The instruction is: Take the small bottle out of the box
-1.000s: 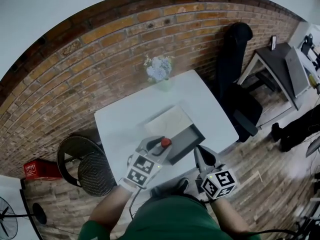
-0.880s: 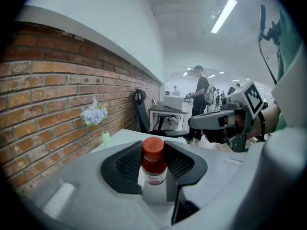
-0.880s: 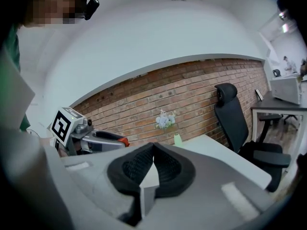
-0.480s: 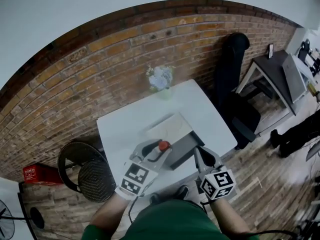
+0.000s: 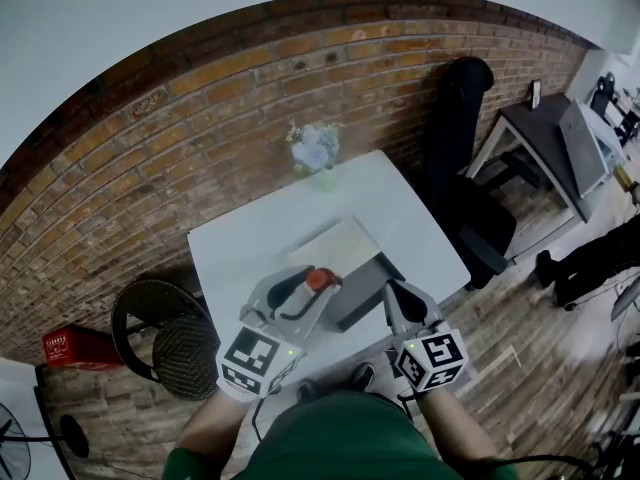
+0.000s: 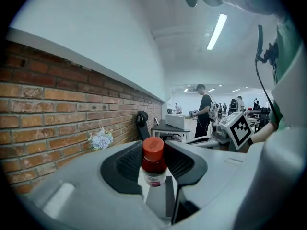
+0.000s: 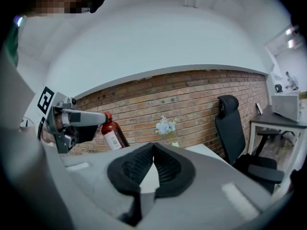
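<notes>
The small brown bottle [image 5: 318, 279] with a red cap hangs above the white table [image 5: 240, 248], to the left of the open dark grey box [image 5: 366, 286]. My left gripper [image 5: 306, 290] is shut on it. In the left gripper view the bottle [image 6: 153, 163] stands upright between the black pads. The box's pale lid [image 5: 335, 247] lies just behind the box. My right gripper [image 5: 397, 296] hovers at the box's near right corner with its pads [image 7: 144, 164] meeting at the tips and nothing between them. From the right gripper view the bottle [image 7: 112, 133] shows at the left, tilted in the left gripper [image 7: 81, 120].
A vase of pale flowers [image 5: 318, 154] stands at the table's far edge by the brick wall. A black office chair [image 5: 462, 158] is to the right and a grey desk [image 5: 556, 128] beyond it. A round mesh stool [image 5: 165, 336] and a red crate [image 5: 74, 346] sit at the left.
My left gripper has risen with the bottle, lifting it up and away from the box toward the camera. The right gripper has lifted slightly and rolled a little.
</notes>
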### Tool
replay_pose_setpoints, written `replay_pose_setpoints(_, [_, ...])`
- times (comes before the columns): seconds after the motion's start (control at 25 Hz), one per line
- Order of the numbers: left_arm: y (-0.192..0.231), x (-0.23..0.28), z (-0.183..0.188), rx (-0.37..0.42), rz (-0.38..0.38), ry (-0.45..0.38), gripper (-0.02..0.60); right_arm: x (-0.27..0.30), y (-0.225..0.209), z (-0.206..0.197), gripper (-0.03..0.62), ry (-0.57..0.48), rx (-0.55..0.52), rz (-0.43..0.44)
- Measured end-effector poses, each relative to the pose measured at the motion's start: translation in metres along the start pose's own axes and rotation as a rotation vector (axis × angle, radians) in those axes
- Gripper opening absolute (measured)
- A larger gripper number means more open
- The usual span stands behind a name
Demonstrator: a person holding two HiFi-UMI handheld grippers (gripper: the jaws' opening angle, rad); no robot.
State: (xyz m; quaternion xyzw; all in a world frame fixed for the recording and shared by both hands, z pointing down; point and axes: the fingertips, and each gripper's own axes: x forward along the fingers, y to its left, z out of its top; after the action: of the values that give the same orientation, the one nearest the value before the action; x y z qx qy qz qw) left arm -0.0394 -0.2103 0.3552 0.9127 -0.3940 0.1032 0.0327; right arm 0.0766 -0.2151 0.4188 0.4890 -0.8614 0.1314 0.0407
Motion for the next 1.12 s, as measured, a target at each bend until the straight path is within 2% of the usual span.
replay_pose_setpoints(0.24, [0.007,-0.008,0.004,-0.017,0.019,-0.022,0.146,-0.003,0.001,-0.001,0.003,-0.006,-0.028,-0.011])
replay_pose_setpoints(0.68, [0.023,-0.021,0.008,-0.068,0.065,-0.058,0.146,-0.017,-0.004,0.018,0.003,-0.092,-0.055,-0.042])
replay_pose_setpoints(1.12, [0.029,-0.023,0.002,-0.084,0.069,-0.053,0.146,-0.020,-0.007,0.015,0.003,-0.094,-0.047,-0.040])
